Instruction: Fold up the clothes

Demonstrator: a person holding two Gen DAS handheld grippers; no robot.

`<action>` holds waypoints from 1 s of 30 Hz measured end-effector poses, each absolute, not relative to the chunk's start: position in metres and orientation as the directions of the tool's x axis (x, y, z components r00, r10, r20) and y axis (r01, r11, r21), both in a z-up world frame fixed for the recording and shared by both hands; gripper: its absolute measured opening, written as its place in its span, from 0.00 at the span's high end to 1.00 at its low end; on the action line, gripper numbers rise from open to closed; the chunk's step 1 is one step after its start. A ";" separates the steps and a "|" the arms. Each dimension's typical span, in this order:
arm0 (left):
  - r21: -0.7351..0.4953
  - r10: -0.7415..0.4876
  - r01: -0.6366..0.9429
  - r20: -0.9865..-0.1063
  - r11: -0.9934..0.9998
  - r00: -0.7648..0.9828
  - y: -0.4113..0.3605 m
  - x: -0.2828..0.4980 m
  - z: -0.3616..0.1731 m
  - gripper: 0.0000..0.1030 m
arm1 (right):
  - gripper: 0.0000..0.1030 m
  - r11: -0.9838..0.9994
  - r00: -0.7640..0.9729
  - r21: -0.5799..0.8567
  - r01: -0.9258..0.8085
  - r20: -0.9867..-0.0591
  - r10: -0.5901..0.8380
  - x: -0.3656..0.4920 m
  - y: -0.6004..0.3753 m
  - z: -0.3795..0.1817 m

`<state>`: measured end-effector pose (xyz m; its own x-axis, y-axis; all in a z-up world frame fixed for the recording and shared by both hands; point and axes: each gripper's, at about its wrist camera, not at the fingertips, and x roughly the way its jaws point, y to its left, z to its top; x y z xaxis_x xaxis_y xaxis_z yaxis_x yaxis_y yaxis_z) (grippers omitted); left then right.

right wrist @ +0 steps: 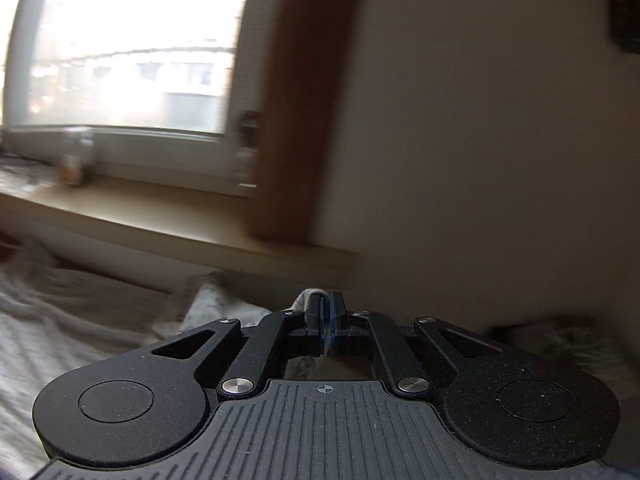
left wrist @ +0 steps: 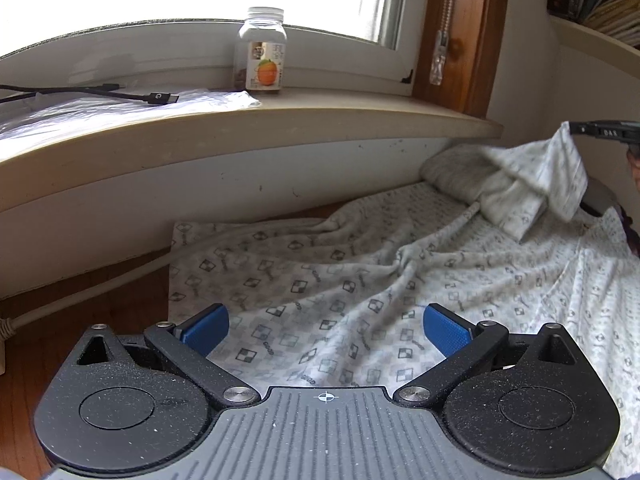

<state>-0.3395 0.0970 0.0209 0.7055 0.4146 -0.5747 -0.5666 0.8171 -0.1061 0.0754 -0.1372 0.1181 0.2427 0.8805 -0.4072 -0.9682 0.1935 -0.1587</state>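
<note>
A white garment (left wrist: 360,280) printed with small dark squares lies rumpled on the wooden floor below a window sill. My left gripper (left wrist: 326,330) hovers over its near part, blue pads wide apart, open, nothing between them. At the right edge of the left wrist view my right gripper (left wrist: 576,127) holds one end of the garment lifted off the floor, and the cloth hangs in folds below it. In the blurred right wrist view the right gripper (right wrist: 327,300) is shut, with a bit of white cloth (right wrist: 306,295) pinched between its pads.
A clear bottle (left wrist: 265,54) with an orange label stands on the sill (left wrist: 280,128), beside a black cable (left wrist: 158,98) and a plastic sheet. A wooden window frame (left wrist: 460,32) and a shelf with books (left wrist: 600,0) lie to the right. Bare wooden floor (left wrist: 80,304) shows at the left.
</note>
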 end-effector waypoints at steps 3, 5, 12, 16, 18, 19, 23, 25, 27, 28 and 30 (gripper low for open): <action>-0.114 0.402 -0.560 -0.581 0.820 0.708 0.097 -0.342 0.021 0.00 | 0.97 0.306 0.348 -0.167 -0.937 -0.410 0.843 0.123 -0.141 0.118; -0.116 0.399 -0.559 -0.583 0.821 0.708 0.097 -0.342 0.020 0.00 | 0.97 0.364 0.417 -0.207 -0.908 -0.391 0.820 0.141 -0.138 0.119; -0.115 0.399 -0.563 -0.591 0.819 0.701 0.098 -0.342 0.018 0.00 | 0.89 0.575 0.648 -0.300 -0.761 -0.298 0.701 0.172 -0.122 0.110; -0.107 0.404 -0.567 -0.597 0.816 0.693 0.097 -0.341 0.017 0.00 | 0.76 0.487 0.539 -0.231 -0.842 -0.374 0.754 0.159 -0.119 0.091; -0.119 0.397 -0.557 -0.583 0.822 0.709 0.096 -0.341 0.018 0.00 | 0.63 0.385 0.403 -0.131 -0.913 -0.428 0.809 0.145 -0.121 0.080; -0.129 0.393 -0.556 -0.580 0.821 0.714 0.096 -0.340 0.018 0.00 | 0.59 0.336 0.340 -0.091 -0.937 -0.446 0.828 0.136 -0.123 0.073; -0.156 0.393 -0.589 -0.608 0.793 0.690 0.093 -0.324 0.025 0.00 | 0.58 0.147 0.104 0.047 -0.988 -0.500 0.860 0.103 -0.125 0.044; -0.171 0.378 -0.580 -0.608 0.796 0.698 0.085 -0.313 0.032 0.00 | 0.58 0.072 0.014 0.093 -0.993 -0.515 0.857 0.090 -0.124 0.031; -0.185 0.365 -0.573 -0.608 0.799 0.705 0.073 -0.301 0.038 0.00 | 0.57 0.030 -0.025 0.095 -0.995 -0.525 0.851 0.084 -0.120 0.020; -0.182 0.363 -0.568 -0.606 0.803 0.708 0.067 -0.294 0.040 0.00 | 0.57 0.012 -0.037 0.088 -0.996 -0.531 0.847 0.083 -0.118 0.015; -0.177 0.359 -0.558 -0.603 0.810 0.712 0.054 -0.279 0.044 0.00 | 0.54 -0.014 -0.054 0.078 -0.997 -0.543 0.838 0.079 -0.118 0.005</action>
<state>-0.2789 0.0538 0.0439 0.7123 0.3593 -0.6030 -0.5584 0.8105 -0.1768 0.0790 -0.1176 0.0054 -0.0542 0.8382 -0.5426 -0.9969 -0.0140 0.0779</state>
